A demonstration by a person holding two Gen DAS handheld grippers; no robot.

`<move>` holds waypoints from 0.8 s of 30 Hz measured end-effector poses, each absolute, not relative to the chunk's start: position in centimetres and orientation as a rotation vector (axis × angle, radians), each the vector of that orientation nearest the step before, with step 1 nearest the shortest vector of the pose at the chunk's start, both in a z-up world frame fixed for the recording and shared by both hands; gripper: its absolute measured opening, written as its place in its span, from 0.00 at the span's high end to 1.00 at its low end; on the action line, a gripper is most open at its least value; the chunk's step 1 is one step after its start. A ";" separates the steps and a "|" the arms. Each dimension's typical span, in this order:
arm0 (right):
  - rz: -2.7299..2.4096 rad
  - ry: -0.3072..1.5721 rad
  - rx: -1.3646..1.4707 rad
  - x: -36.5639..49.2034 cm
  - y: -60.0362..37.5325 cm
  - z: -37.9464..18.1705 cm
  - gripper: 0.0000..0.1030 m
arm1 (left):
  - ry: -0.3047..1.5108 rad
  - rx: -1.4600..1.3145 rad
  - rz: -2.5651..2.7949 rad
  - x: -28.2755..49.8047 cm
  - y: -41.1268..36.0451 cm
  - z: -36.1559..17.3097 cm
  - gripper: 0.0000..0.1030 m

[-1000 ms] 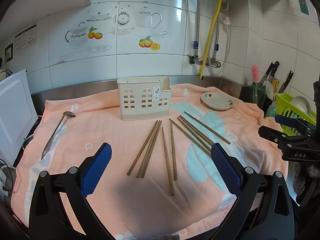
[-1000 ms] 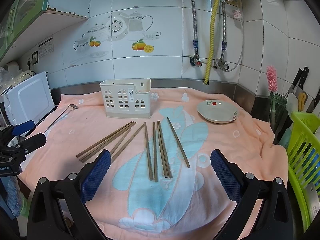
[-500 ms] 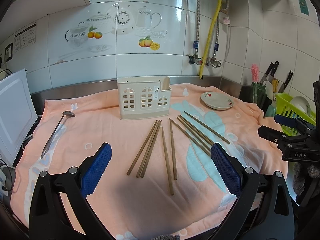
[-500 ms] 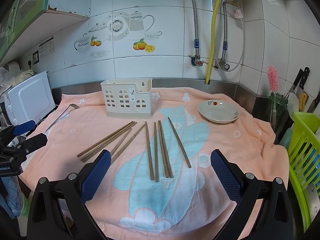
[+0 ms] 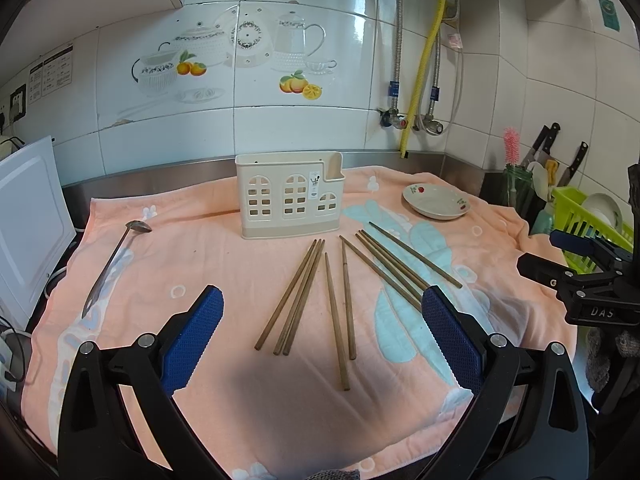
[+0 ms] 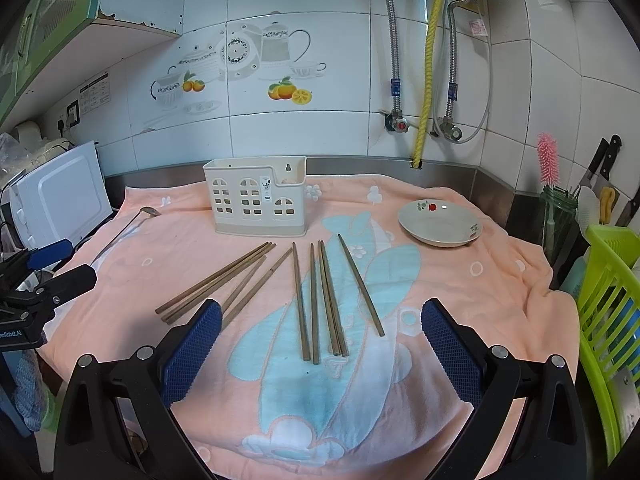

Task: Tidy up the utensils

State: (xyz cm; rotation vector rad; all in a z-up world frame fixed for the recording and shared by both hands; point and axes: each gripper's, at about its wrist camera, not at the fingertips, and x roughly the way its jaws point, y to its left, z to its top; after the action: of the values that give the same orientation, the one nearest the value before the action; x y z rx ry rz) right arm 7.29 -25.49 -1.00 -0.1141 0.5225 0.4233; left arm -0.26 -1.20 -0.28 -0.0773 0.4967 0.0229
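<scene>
Chopsticks (image 5: 344, 300): nine brown wooden sticks are lying loose on the pink towel (image 5: 200, 256), spread out like a fan in front of the holder. None are sitting in it yet, as far as the pictures are showing.
Holder (image 5: 290, 196): the cream plastic box with little window holes is standing upright at the back of the towel, near the wall. It is looking empty from here, though I am not seeing all the way inside.
Spoon (image 5: 114, 258): a long metal spoon is lying alone on the left side of the towel, well apart from the sticks.
Plate (image 6: 440, 224): a small white dish is sitting to the right of the holder.
Left gripper (image 5: 320, 328): its blue pads are standing wide apart, holding nothing, hanging above the near ends of the sticks.
Right gripper (image 6: 320, 336): its pads are wide apart too, gripping nothing, over the sticks on the blue leaf print.
How far along: the job is looking like it is only starting. Nothing is put away.
What is left: every stick, and likely the spoon, is waiting to go into the holder.
</scene>
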 end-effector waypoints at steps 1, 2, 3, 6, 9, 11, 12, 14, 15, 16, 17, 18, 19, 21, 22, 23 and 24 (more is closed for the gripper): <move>0.423 0.522 -0.114 7.3 -25.5 -1.0 0.06 | 0.497 -0.076 0.022 -0.2 -1.2 -0.3 0.05; 0.424 0.522 -0.113 7.3 -25.5 -1.0 0.06 | 0.497 -0.076 0.024 -0.2 -1.2 -0.3 0.05; 0.424 0.522 -0.113 7.3 -25.5 -1.0 0.06 | 0.497 -0.077 0.025 -0.2 -1.2 -0.3 0.05; 0.426 0.521 -0.113 7.3 -25.5 -1.0 0.06 | 0.497 -0.077 0.025 -0.2 -1.2 -0.2 0.05; 0.426 0.517 -0.110 7.3 -25.5 -1.1 0.06 | 0.495 -0.073 0.025 -0.2 -1.2 -0.1 0.05; 0.429 0.515 -0.109 7.2 -25.5 -1.1 0.06 | 0.493 -0.070 0.025 -0.3 -1.3 0.1 0.05; 0.429 0.514 -0.110 7.2 -25.5 -1.1 0.06 | 0.491 -0.067 0.025 -0.3 -1.3 0.1 0.05; 0.431 0.513 -0.109 7.1 -25.6 -1.0 0.06 | 0.489 -0.065 0.025 -0.4 -1.4 0.3 0.05; 0.431 0.511 -0.108 7.1 -25.6 -1.0 0.06 | 0.487 -0.064 0.025 -0.4 -1.3 0.4 0.05; 0.433 0.510 -0.108 7.1 -25.6 -0.9 0.06 | 0.486 -0.062 0.025 -0.4 -1.4 0.4 0.05; 0.432 0.509 -0.109 7.0 -25.6 -0.9 0.06 | 0.485 -0.062 0.024 -0.5 -1.3 0.5 0.05; 0.433 0.508 -0.109 6.9 -25.7 -0.8 0.06 | 0.484 -0.062 0.025 -0.5 -1.3 0.5 0.05; 0.434 0.508 -0.109 6.9 -25.6 -0.8 0.06 | 0.483 -0.062 0.026 -0.5 -1.3 0.6 0.05; 0.434 0.507 -0.113 6.9 -25.6 -0.8 0.06 | 0.484 -0.061 0.025 -0.5 -1.3 0.6 0.05; 0.435 0.509 -0.112 6.9 -25.5 -0.7 0.06 | 0.484 -0.062 0.026 -0.5 -1.3 0.7 0.05; 0.437 0.509 -0.114 6.9 -25.5 -0.7 0.06 | 0.485 -0.062 0.025 -0.6 -1.2 0.7 0.05; 0.437 0.509 -0.116 6.9 -25.4 -0.7 0.06 | 0.484 -0.062 0.026 -0.6 -1.2 0.7 0.05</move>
State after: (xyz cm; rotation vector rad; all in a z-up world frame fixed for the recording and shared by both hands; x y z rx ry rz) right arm 6.86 -25.45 -0.69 -0.1159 0.5087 0.4367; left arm -0.58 -1.22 0.67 -0.0615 0.4841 0.0259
